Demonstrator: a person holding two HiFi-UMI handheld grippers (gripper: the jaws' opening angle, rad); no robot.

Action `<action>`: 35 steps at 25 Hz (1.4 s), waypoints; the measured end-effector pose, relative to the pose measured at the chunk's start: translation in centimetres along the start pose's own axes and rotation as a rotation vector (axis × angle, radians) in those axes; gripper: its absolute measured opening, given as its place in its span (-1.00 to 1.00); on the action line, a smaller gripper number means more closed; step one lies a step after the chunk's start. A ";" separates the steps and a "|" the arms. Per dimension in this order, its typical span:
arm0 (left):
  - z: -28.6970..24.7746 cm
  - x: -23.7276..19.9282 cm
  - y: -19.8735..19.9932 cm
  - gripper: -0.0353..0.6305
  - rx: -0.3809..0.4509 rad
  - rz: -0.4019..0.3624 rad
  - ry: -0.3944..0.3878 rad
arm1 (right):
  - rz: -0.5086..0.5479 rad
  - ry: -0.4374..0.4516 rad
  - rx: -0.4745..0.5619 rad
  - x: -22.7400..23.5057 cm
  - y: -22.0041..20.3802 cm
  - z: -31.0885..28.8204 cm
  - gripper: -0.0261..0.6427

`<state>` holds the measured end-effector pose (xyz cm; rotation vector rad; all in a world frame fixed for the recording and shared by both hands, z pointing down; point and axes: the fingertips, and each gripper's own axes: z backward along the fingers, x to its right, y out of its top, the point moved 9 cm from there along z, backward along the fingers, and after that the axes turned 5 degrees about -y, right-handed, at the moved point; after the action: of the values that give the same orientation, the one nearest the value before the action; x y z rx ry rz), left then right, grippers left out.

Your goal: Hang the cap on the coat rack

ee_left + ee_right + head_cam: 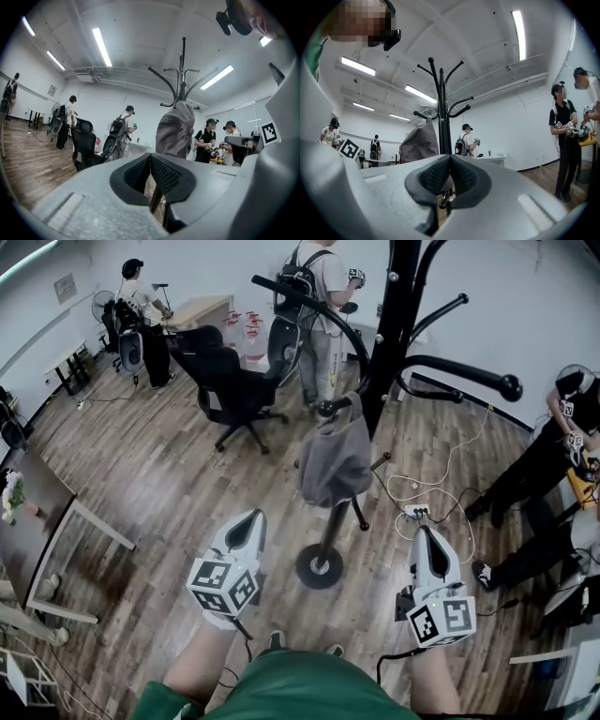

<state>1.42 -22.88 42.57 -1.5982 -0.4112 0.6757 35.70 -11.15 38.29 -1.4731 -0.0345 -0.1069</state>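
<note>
A grey cap (335,462) hangs from a lower hook of the black coat rack (392,324). It also shows in the left gripper view as the cap (174,132) and in the right gripper view as the cap (419,143). My left gripper (251,524) is held below and left of the cap, jaws shut with nothing between them. My right gripper (421,532) is held below and right of it, also shut and empty. Neither gripper touches the cap.
The rack's round base (320,565) stands on the wooden floor between the grippers. A black office chair (228,382) is behind on the left. Several people stand around the room. White cables (441,486) lie on the floor at right. A table (37,531) is at far left.
</note>
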 end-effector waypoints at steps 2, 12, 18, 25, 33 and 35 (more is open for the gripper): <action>-0.1 0.0 0.0 -0.86 -0.001 -0.001 0.000 | -0.007 0.002 -0.002 0.0 -0.1 0.0 -0.91; -0.1 -0.2 -0.1 -0.86 -0.009 0.003 0.001 | -0.009 0.008 -0.004 -0.2 0.0 -0.1 -0.91; -0.1 -0.4 -0.4 -0.86 -0.015 0.006 0.003 | -0.015 0.001 -0.007 -0.1 -0.4 -0.1 -0.91; -0.1 -0.3 -0.6 -0.86 -0.018 0.012 0.012 | -0.020 -0.005 -0.008 0.4 -0.3 -0.2 -0.91; 0.5 0.0 -0.8 -0.86 -0.019 0.021 0.019 | -0.019 -0.005 -0.011 0.3 -0.1 0.5 -0.91; 0.6 0.1 -0.8 -0.86 -0.018 0.023 0.020 | -0.017 -0.006 -0.013 0.3 0.0 0.6 -0.91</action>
<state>1.20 -22.28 43.31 -1.6276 -0.3856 0.6751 36.05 -10.55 38.41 -1.4859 -0.0508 -0.1169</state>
